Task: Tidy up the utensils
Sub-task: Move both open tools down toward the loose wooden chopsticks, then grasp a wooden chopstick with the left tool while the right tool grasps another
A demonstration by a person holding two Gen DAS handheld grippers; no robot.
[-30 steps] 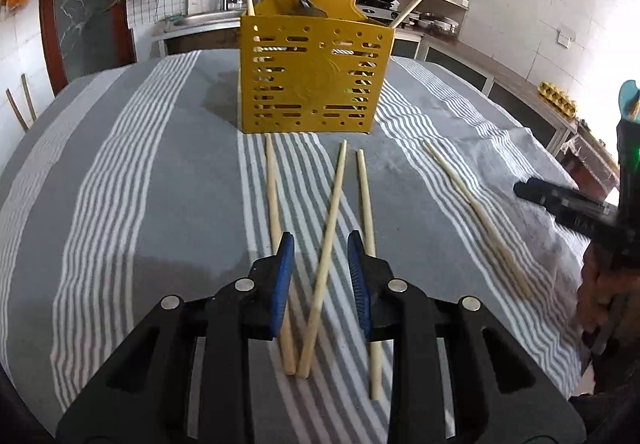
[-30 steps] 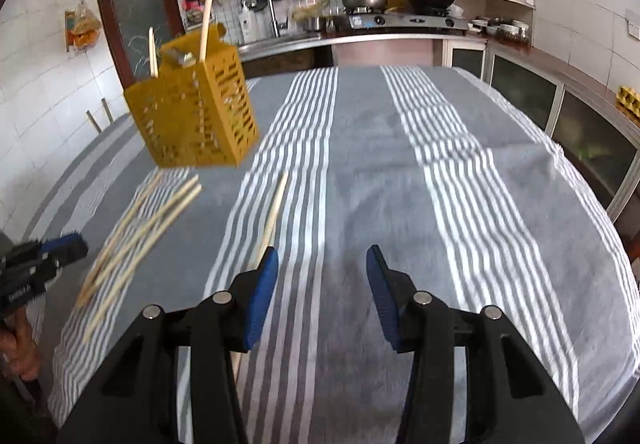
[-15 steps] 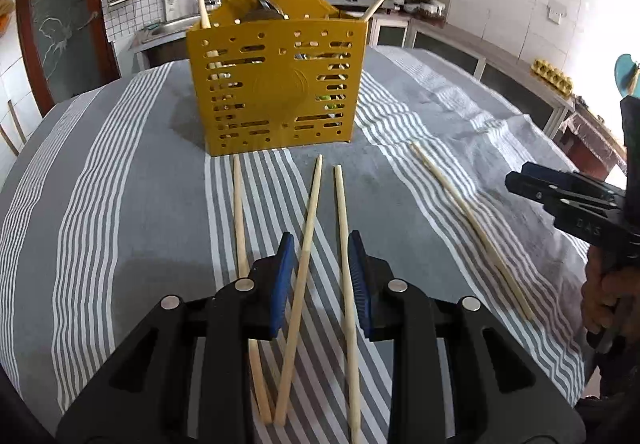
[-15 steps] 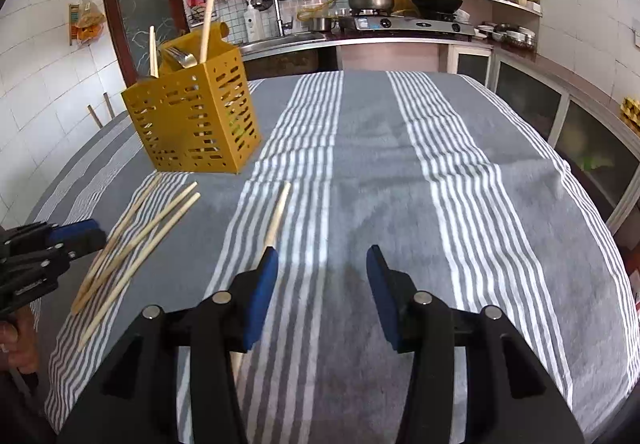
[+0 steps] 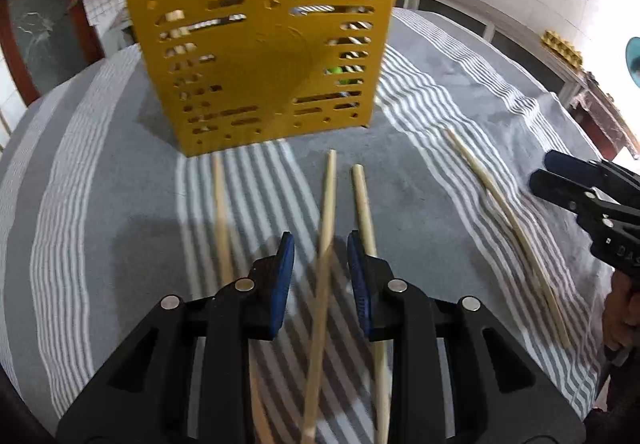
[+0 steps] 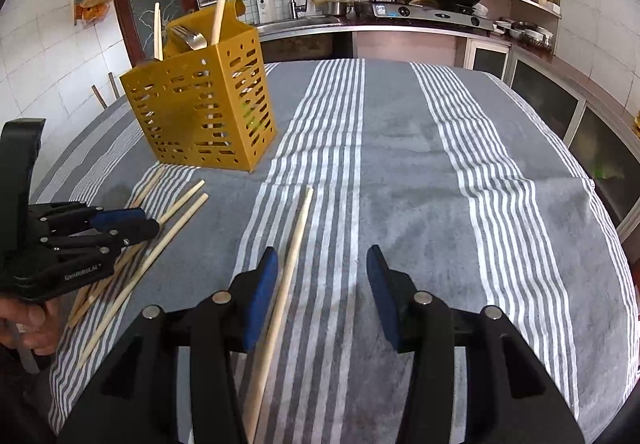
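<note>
Kitchen backdrop, and a grey striped tablecloth (image 6: 400, 148) carries one yellow slotted holder (image 6: 200, 112) with two chopsticks and a fork standing in it. Four loose chopsticks lie flat: three (image 5: 328, 196) in front of the holder, one (image 6: 294, 240) apart. The left gripper (image 5: 320, 276) straddles the middle chopstick with narrow jaws not touching it, while the right gripper (image 6: 322, 292) is wider and empty, with the lone stick just inside its left finger.

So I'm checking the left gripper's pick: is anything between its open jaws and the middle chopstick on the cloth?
Nothing visible. The left gripper has its jaws open astride the middle chopstick, which lies bare on the striped cloth. Its neighbours lie just outside each pad. The yellow holder stands beyond, its top open.
</note>
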